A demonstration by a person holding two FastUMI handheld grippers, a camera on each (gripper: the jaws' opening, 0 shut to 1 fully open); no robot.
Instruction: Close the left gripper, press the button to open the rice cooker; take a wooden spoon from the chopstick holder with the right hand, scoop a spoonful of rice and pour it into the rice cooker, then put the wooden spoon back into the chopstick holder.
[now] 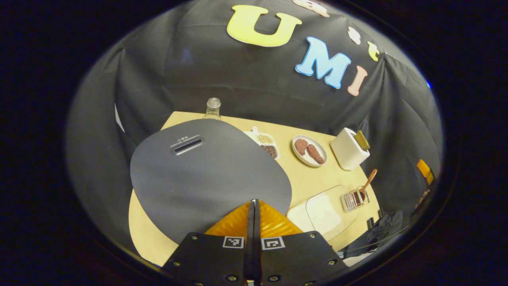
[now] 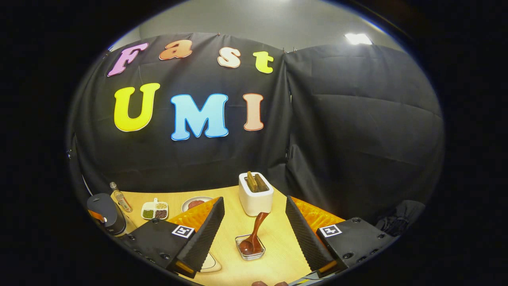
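The left claw (image 1: 254, 216) is pressed fully together, empty, poised directly over the near edge of the grey rice cooker (image 1: 206, 174) lid at the tabletop's (image 1: 313, 180) left side. The right claw (image 2: 254, 222) gapes wide and holds nothing; the wooden spoon (image 2: 254, 234) stands straight ahead between its fingers, bowl down in a clear holder (image 2: 250, 248), handle leaning up and away toward the white box (image 2: 256, 196).
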